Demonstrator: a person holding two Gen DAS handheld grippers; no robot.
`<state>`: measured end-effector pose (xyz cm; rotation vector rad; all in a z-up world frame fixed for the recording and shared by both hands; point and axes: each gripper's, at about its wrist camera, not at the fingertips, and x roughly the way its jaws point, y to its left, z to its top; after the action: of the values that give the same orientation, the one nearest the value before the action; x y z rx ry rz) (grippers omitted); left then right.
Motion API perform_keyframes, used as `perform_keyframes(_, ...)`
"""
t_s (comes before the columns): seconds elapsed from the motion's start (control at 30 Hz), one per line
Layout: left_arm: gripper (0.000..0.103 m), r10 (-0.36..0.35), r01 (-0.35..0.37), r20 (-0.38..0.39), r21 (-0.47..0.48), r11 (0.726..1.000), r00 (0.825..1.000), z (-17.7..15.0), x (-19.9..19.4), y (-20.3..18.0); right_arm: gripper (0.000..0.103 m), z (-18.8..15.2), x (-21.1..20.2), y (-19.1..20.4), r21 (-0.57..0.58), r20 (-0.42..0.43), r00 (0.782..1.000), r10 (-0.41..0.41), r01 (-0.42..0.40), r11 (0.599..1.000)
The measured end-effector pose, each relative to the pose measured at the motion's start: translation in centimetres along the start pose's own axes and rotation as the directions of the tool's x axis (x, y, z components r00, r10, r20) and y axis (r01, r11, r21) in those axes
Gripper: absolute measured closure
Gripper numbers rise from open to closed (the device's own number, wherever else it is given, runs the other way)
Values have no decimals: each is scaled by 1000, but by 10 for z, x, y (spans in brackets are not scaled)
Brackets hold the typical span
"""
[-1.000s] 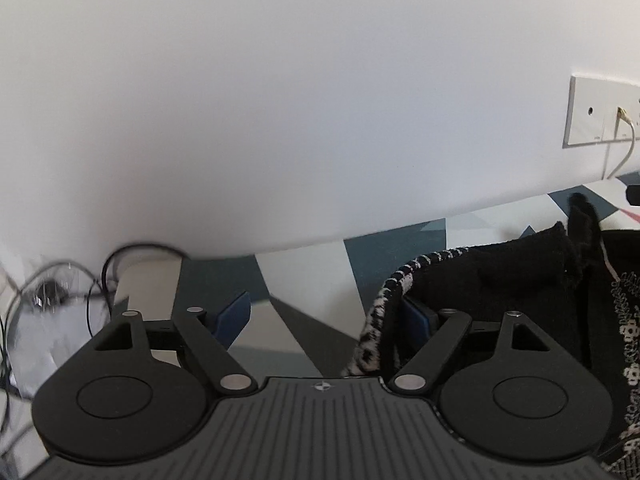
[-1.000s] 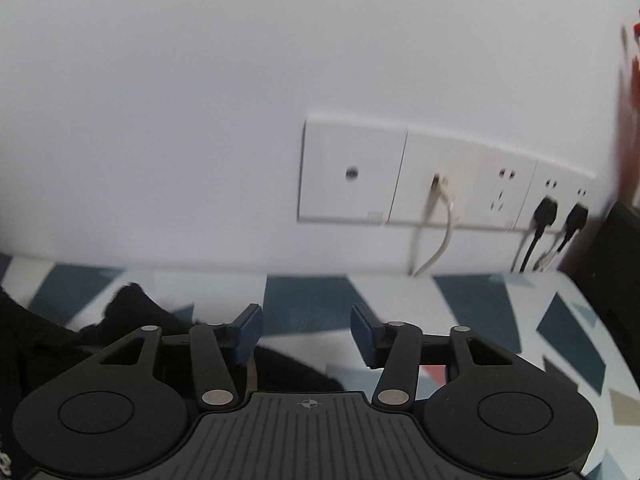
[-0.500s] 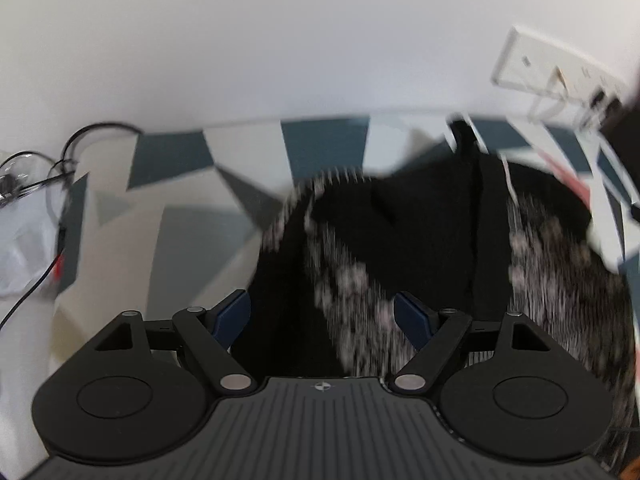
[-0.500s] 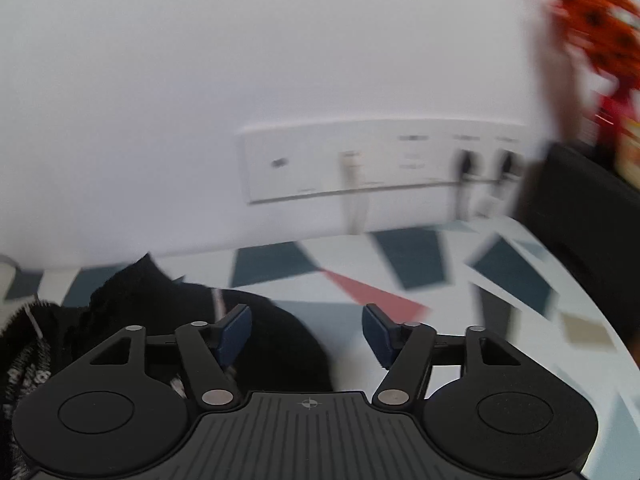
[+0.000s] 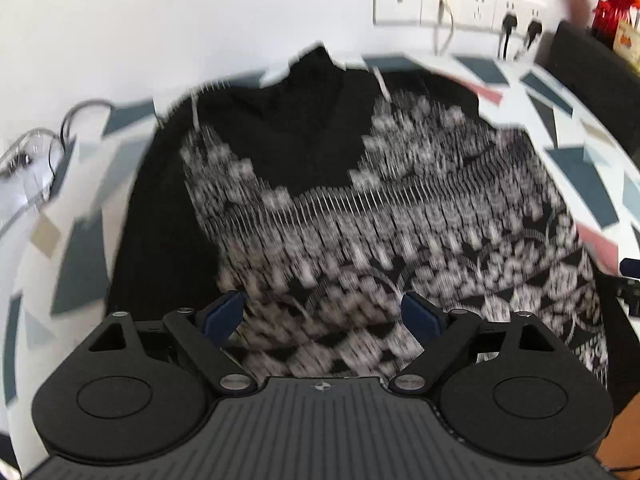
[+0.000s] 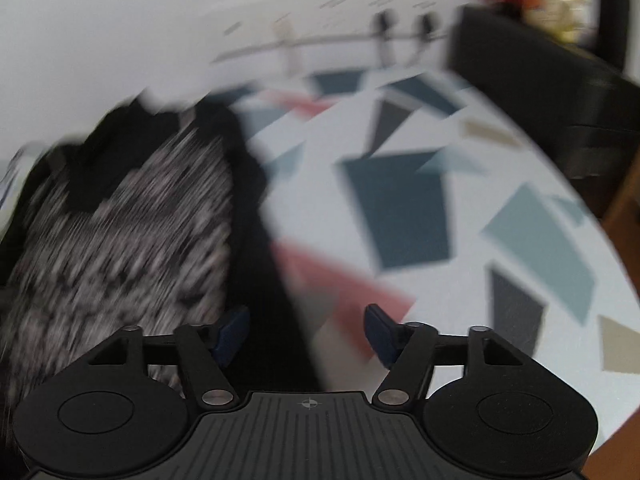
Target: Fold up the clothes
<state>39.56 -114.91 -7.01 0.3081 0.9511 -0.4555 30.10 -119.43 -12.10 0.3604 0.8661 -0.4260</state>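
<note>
A black garment with a white patterned front (image 5: 360, 208) lies spread on the table with its black neck part toward the wall. My left gripper (image 5: 322, 316) is open and empty, held above the garment's near part. The garment also shows in the right wrist view (image 6: 132, 232), at the left and blurred. My right gripper (image 6: 306, 334) is open and empty, above the garment's right black edge and the tablecloth.
The table has a white cloth with blue, grey and red shapes (image 6: 420, 208). A row of wall sockets with plugs (image 5: 460, 4) is at the back. A black object (image 6: 560, 92) stands at the far right. Cables (image 5: 36, 148) lie at the left edge.
Both grippers have pulled back and up from the far edge near the wall. The whole garment is now in the left view. Both stay open.
</note>
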Motion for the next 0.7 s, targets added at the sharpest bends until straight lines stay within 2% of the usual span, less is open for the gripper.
perform_keyframes(0.13,15,63,-64,-30,-18,998,998,-16,10,-6,36,-15,5,16,-135,-56,998,-6,-2,991)
perform_keyframes(0.23,15,67,-72,-56,-79,994,996,-22,15,0,37,-18,8,19,-154,-51,999,-2,-6,988)
perform_keyframes(0.27,15,68,-73,-64,-94,993,996,-23,17,1,40,-18,9,18,-149,-47,999,8,-15,989)
perform_keyframes(0.3,15,60,-67,-66,-107,992,996,-25,18,2,54,-17,9,17,-151,-36,999,22,-28,988)
perform_keyframes(0.37,15,44,-53,-70,-133,990,997,-27,20,2,69,-16,10,15,-164,-10,999,49,-50,985)
perform_keyframes(0.43,14,28,-39,-74,-159,987,997,-30,21,3,77,-10,13,10,-146,-4,998,63,-63,987)
perform_keyframes(0.5,10,12,-26,-77,-185,982,997,-33,23,4,89,-3,19,3,-102,2,997,80,-79,992)
perform_keyframes(0.57,9,-4,-13,-80,-210,978,997,-35,25,4,91,8,26,0,-79,11,997,76,-75,994)
perform_keyframes(0.7,7,12,-36,-109,-224,974,994,-35,32,3,92,31,46,-6,-32,46,997,54,-53,998)
